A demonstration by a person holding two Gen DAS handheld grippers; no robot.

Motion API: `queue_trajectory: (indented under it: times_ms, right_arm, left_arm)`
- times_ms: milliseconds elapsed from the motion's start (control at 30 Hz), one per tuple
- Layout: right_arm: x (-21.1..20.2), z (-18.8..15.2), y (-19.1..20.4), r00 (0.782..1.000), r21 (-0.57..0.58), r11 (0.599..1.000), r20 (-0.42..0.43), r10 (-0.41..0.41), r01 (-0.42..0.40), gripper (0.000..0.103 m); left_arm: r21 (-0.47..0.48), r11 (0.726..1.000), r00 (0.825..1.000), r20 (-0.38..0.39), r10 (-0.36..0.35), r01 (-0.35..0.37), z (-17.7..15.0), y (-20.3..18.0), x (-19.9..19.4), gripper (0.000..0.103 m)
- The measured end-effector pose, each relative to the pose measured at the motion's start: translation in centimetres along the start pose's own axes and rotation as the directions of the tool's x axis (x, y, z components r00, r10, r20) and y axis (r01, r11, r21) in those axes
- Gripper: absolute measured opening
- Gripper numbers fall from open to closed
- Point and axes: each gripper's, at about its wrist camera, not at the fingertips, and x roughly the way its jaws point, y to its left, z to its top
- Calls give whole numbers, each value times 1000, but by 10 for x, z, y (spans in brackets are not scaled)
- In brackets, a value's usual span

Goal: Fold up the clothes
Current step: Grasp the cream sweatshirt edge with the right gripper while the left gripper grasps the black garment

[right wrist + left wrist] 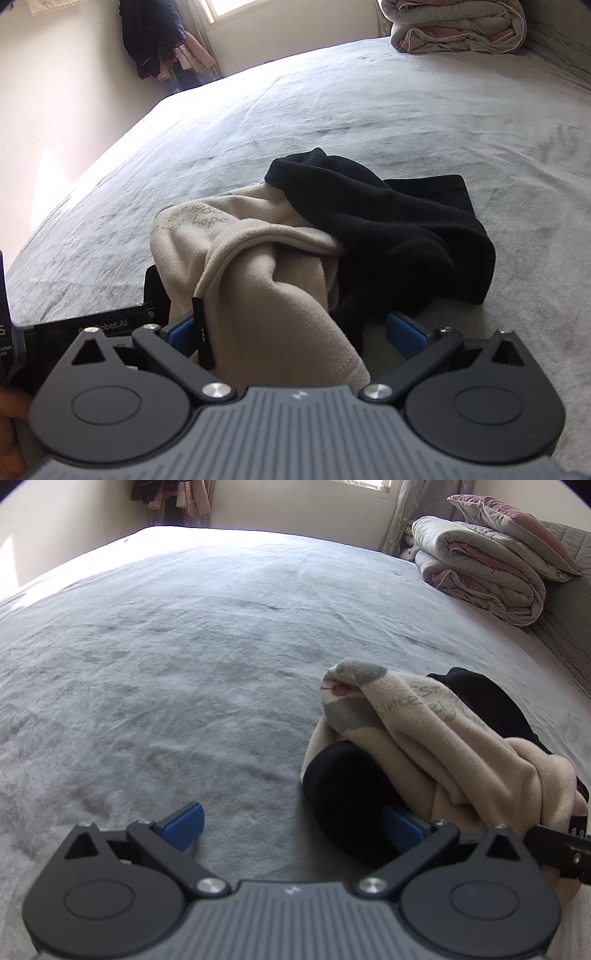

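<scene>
— Beige fleece garment (pixel 258 280) and black garment (pixel 388 221), heaped together on grey bed cover (pixel 480 118)?

— Yes. Left gripper (pixel 293 829) spread wide, holding nothing, just beside heap. Right gripper (pixel 295 332) spread wide around beige fold, not clamped.

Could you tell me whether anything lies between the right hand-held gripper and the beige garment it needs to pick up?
Nothing visible does. The right hand-held gripper is open, and the beige garment already bulges between its blue pads. The black garment lies tangled with it on the far right side.
</scene>
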Motion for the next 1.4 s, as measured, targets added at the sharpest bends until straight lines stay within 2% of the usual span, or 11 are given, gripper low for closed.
queue_trajectory:
  times_ms: [33,100,233,300,333,367,400,600,967,1233,1400]
  right_arm:
    - [-3,0,0,1000,-3,1000,9,4,-4,93]
    - [-7,1,0,999,-2,999,22,36,-36,77]
    - [-15,1,-3,996,19,996,47,81,-82,57]
    - [-19,2,-5,994,19,995,51,102,-103,39]
    - [-21,3,-7,992,19,993,52,112,-113,34]
    - [-23,3,-8,991,20,992,54,122,-124,21]
    - [-25,3,-9,990,20,991,55,133,-134,16]
    - [-38,5,-16,982,18,984,64,176,-177,13]
    - [-65,-2,-36,983,17,986,82,162,-164,12]
    - [-69,-15,-58,997,19,996,7,83,-83,11]
    - [-64,-20,-77,998,-1,1000,-47,-32,32,11]
  left_arm:
    - [-3,1000,1000,6,-17,17,0,0,-2,102]
    - [4,999,999,15,-40,40,0,-3,-4,102]
    - [17,997,996,30,-78,78,0,-7,-8,102]
    - [20,996,996,35,-84,84,1,-8,-8,102]
    - [20,996,996,37,-87,87,1,-8,-8,102]
    - [19,996,995,38,-90,89,2,-7,-8,102]
    - [16,996,995,38,-92,92,2,-6,-8,102]
    - [-1,995,994,43,-103,103,4,-3,-8,102]
    - [8,992,991,53,-122,122,3,-4,-10,102]
    - [-35,985,984,47,-170,171,5,0,-10,101]
    - [-90,971,975,45,-217,221,4,5,-9,96]
